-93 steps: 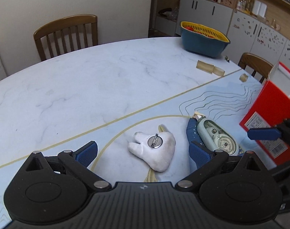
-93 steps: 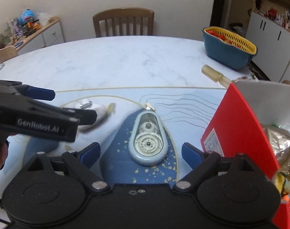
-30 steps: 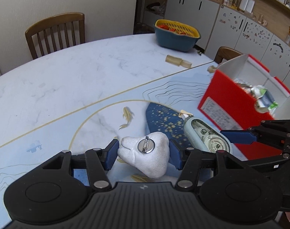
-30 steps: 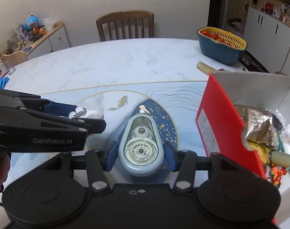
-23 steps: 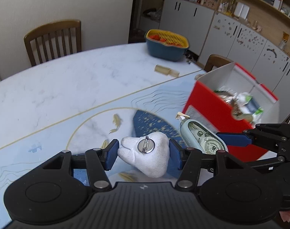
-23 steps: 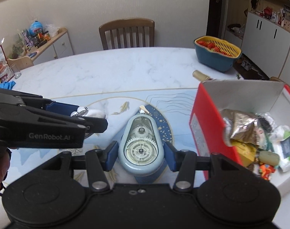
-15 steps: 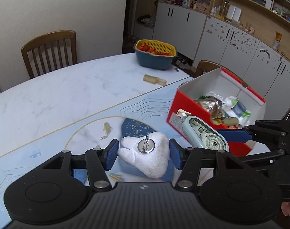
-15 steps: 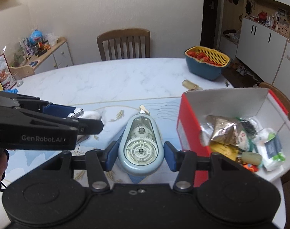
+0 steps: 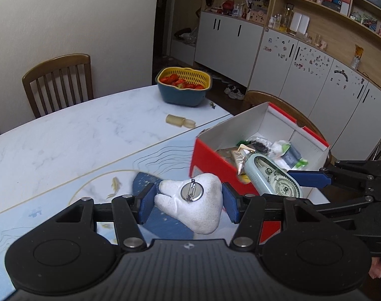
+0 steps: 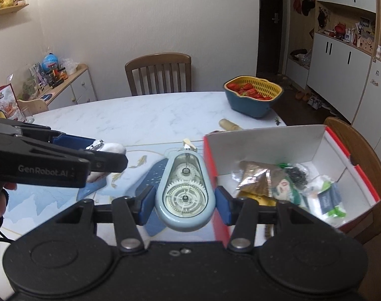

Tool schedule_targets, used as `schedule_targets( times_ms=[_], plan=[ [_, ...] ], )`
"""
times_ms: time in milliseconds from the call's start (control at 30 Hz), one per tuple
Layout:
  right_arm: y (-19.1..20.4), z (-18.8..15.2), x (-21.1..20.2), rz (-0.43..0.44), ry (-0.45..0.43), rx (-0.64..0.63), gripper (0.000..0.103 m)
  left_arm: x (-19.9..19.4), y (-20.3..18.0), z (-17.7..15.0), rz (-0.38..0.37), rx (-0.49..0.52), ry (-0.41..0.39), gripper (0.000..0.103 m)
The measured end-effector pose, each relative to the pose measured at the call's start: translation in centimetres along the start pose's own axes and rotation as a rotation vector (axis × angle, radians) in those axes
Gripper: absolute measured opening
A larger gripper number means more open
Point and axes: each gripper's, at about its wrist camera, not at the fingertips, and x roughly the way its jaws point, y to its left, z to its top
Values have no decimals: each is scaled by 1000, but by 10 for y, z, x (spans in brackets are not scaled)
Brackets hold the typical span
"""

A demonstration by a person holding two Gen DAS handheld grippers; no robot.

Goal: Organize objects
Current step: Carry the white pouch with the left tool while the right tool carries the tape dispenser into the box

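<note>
My left gripper (image 9: 189, 202) is shut on a white tooth-shaped plush badge (image 9: 193, 205) with a metal pin on its back, held above the table. My right gripper (image 10: 184, 200) is shut on a pale blue correction-tape dispenser (image 10: 184, 190), held in the air just left of the open red box (image 10: 346, 150). In the left wrist view the dispenser (image 9: 273, 178) hangs over the near edge of the red box (image 9: 215, 160), which holds several packets. The left gripper and the badge (image 10: 112, 148) also show at the left of the right wrist view.
A blue basket with a yellow strainer of red fruit (image 9: 184, 85) stands at the far table edge. A small beige tube (image 9: 180, 121) lies between it and the box. Wooden chairs (image 9: 57, 80) stand around the marble table (image 9: 65, 138). White cabinets line the right wall.
Both grippers closed on their objects and lifted them off the table. Both have since risen and moved right toward the red box, whose inside now shows.
</note>
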Motion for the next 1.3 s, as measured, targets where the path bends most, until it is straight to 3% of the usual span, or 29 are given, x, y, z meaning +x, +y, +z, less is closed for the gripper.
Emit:
schedule_targets(
  times_ms=[467, 833, 1300],
  plan=[
    [-86, -1, -16, -3, -3, -15, 50, 37, -72, 17, 20, 2, 15, 56],
    [-169, 0, 4, -40, 36, -17, 50, 94, -125, 31, 12, 7, 86, 56],
    [-197, -1, 62, -6, 138, -103, 50, 165, -147, 71, 47, 38, 111, 56]
  ],
)
